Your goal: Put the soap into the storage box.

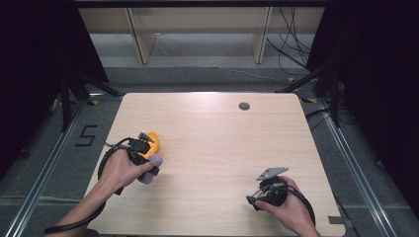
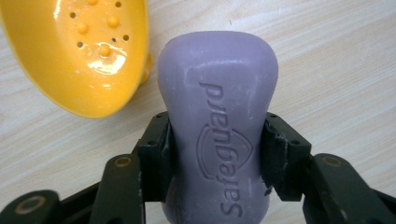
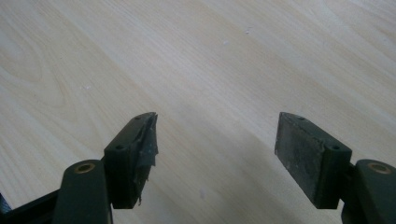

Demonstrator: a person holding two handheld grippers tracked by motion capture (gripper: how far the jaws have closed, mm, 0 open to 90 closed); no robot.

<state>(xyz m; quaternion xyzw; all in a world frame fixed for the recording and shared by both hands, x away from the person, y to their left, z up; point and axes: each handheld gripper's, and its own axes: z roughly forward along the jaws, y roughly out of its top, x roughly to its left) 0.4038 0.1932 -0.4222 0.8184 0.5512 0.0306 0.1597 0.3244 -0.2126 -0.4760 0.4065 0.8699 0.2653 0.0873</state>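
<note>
Purple soap bar: clamped at its waist between the two black fingers of the left gripper; embossed lettering faces the camera.
Yellow soap dish: perforated and studded bowl, lying on the counter at about 10 o'clock from the bar in the left gripper view — just beside it; whether the two touch cannot be told.
Long axis: the bar runs straight out along the fingers, free end toward 12 o'clock, so its length points past the dish rather than into it.
Position on counter: in the high view, bar and dish sit near the 9 o'clock edge, under the left hand.
Right gripper: at roughly 5 o'clock on the counter, well apart from the work — fingers spread wide, holding nothing, bare wood between them.
Nearer hand: the left, plainly.
Judgement: the step in hand appears to be seating the bar in the dish; that would call for a swing toward 10 o'clock before release.
Risk: a smooth bar may slip or tip the light dish.
</note>
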